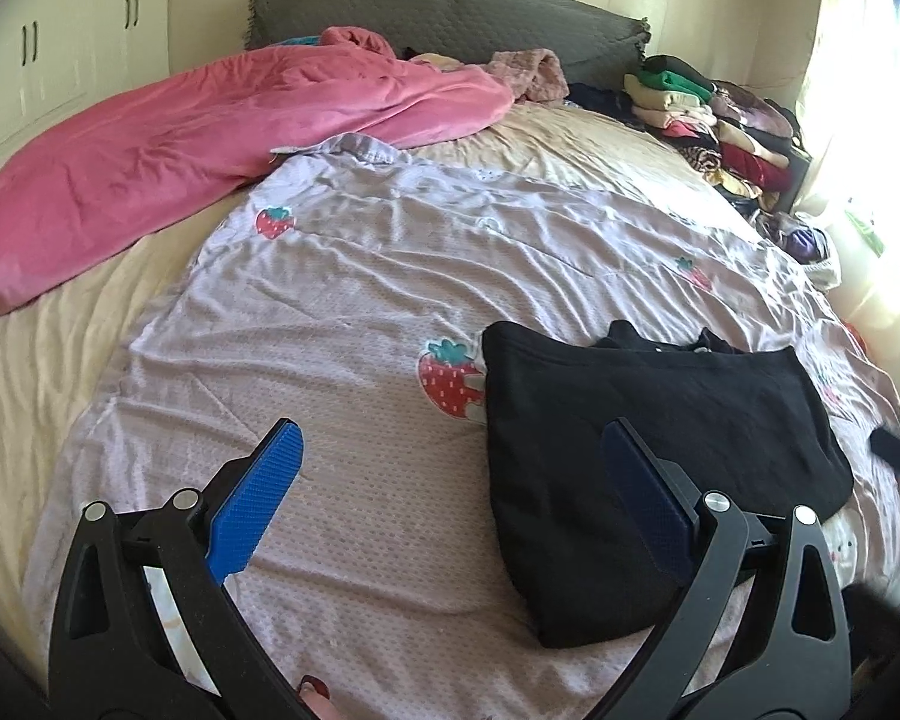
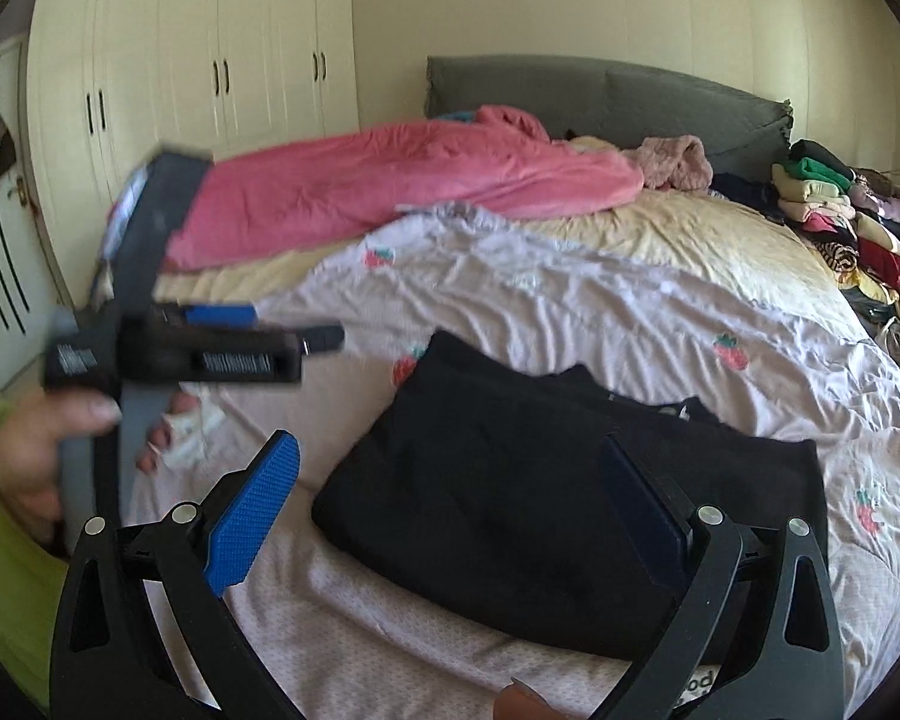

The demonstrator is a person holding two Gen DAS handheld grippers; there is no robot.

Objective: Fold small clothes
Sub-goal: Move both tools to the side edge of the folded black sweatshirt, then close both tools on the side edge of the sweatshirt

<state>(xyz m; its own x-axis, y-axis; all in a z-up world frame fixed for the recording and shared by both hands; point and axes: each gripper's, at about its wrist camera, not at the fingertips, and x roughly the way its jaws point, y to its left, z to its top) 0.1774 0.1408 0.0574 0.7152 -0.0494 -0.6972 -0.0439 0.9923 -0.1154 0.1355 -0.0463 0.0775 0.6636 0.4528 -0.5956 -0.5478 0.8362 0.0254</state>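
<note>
Cream wardrobe doors (image 2: 222, 60) back a wide bed (image 1: 42, 360) spread with a lilac strawberry-print sheet (image 1: 360, 300). Along its far side lies a pink fleece blanket (image 1: 180, 138). On the sheet rests a folded black knit garment (image 2: 510, 498). Above it, left gripper (image 1: 450, 480) and right gripper (image 2: 450, 492) both gape, empty.

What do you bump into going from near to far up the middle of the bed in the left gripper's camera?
Left gripper → black folded garment → strawberry sheet → pink blanket → grey headboard.
</note>
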